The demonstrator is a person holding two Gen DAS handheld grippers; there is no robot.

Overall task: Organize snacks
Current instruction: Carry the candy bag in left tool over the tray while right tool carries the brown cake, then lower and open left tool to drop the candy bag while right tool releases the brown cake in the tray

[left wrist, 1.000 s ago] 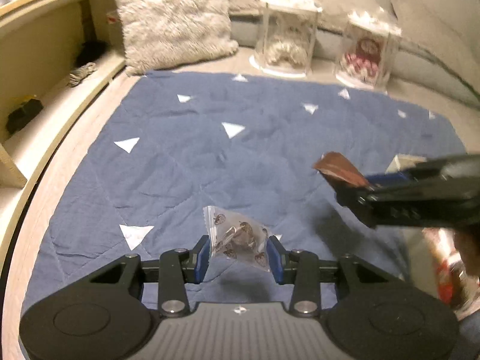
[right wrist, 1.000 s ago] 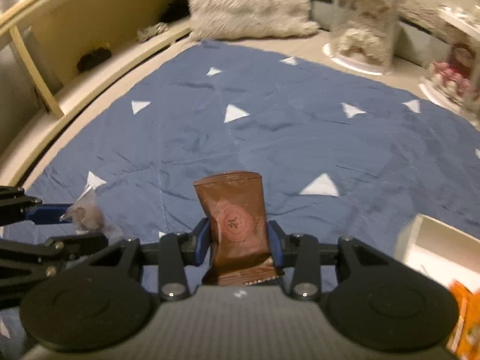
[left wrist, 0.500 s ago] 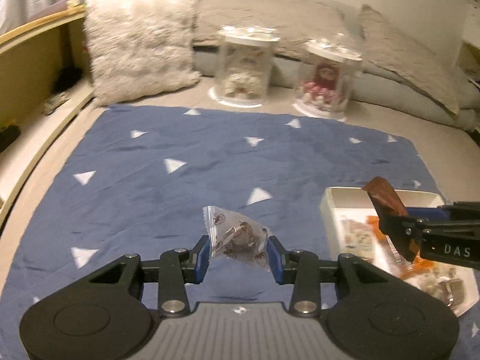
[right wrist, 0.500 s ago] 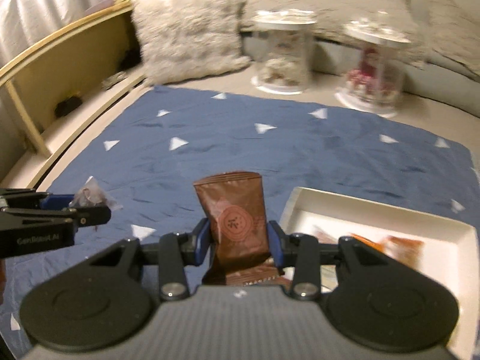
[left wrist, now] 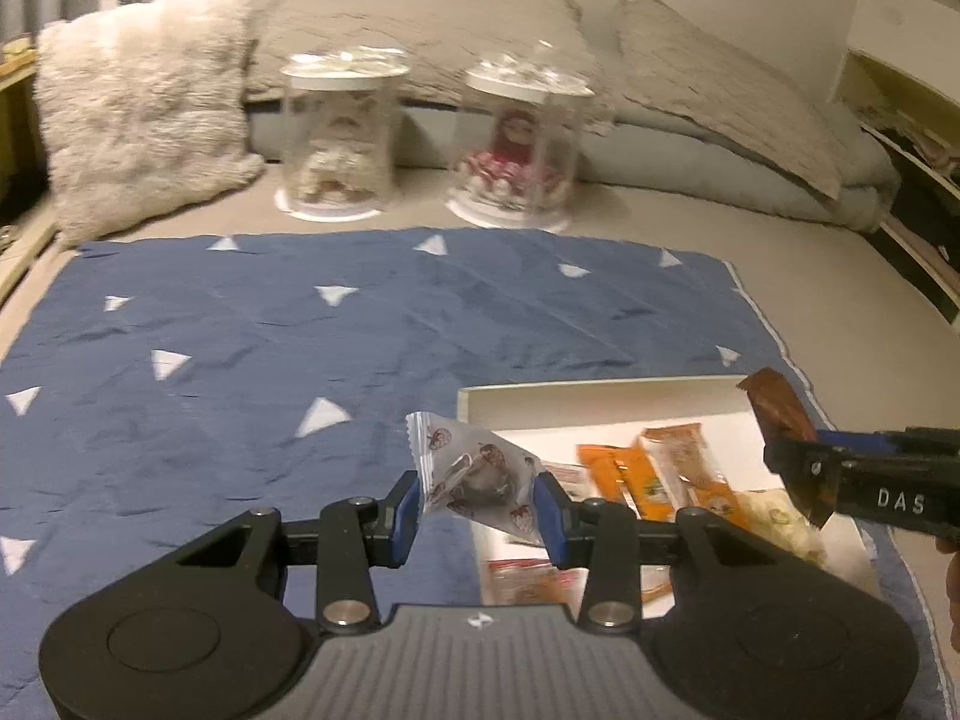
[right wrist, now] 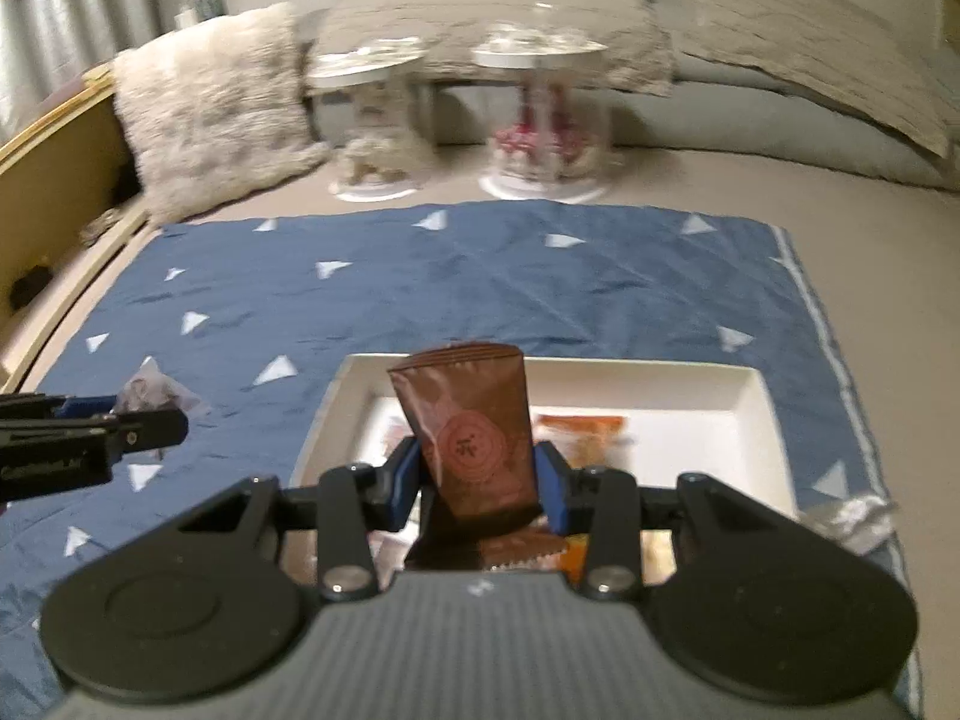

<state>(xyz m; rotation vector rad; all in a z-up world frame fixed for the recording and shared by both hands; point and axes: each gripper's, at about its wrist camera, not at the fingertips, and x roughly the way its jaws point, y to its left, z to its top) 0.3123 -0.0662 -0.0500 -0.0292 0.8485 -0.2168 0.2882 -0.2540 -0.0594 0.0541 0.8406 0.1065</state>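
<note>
My left gripper [left wrist: 478,507] is shut on a clear snack packet with a strawberry print [left wrist: 474,474], held above the left edge of a white tray [left wrist: 600,399]. My right gripper [right wrist: 477,489] is shut on a brown snack packet [right wrist: 471,432], held upright above the near part of the same tray [right wrist: 759,414]. The tray holds orange packets [left wrist: 666,471] and other snacks. In the right wrist view the left gripper [right wrist: 129,423] shows at the left; in the left wrist view the right gripper [left wrist: 804,456] shows at the right with the brown packet [left wrist: 777,411].
The tray lies on a blue cloth with white triangles [left wrist: 300,330]. Two clear jars [left wrist: 339,135] [left wrist: 519,144] stand behind it, with a fluffy cushion [left wrist: 141,102] to the left and grey pillows [left wrist: 720,90] behind. A crumpled silver wrapper [right wrist: 855,519] lies right of the tray.
Both grippers have swung right, from the left part of the cloth to above the tray. Each still holds its packet.
</note>
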